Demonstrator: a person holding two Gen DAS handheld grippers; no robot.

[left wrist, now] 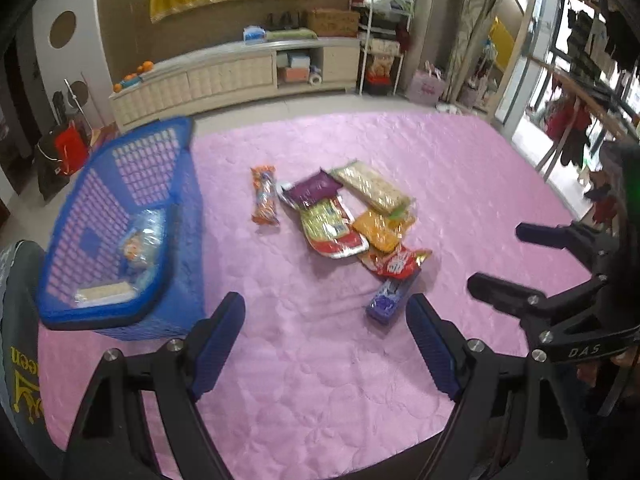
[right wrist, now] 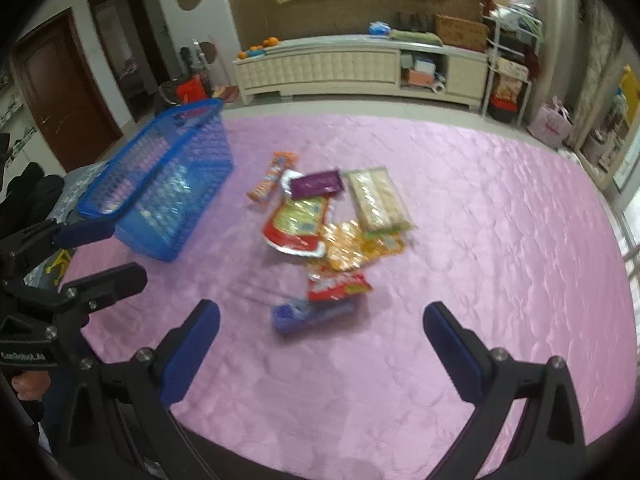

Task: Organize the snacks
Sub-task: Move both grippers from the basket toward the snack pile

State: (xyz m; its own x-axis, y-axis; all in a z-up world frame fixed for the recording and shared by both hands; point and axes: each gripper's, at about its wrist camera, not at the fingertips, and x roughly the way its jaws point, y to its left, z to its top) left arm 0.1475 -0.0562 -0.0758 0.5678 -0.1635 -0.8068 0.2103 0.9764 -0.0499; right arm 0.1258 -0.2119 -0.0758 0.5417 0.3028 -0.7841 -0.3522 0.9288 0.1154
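From the left wrist, the left gripper (left wrist: 326,344) is wide open and holds nothing; the snack pile (left wrist: 348,216) lies ahead on the pink quilt (left wrist: 320,380), and the blue basket (left wrist: 176,280) sits left. From the right wrist, the right gripper (right wrist: 322,344) gapes empty, with the blue packet (right wrist: 312,316) just ahead.

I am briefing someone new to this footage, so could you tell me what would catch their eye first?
Most striking is the pink quilted mat filling both views, with a bright pile of snack packets at its middle. A blue basket stands at the mat's left edge, already holding a few wrapped snacks. Both the left gripper and right gripper hover near the mat's near edge, jaws wide and empty.
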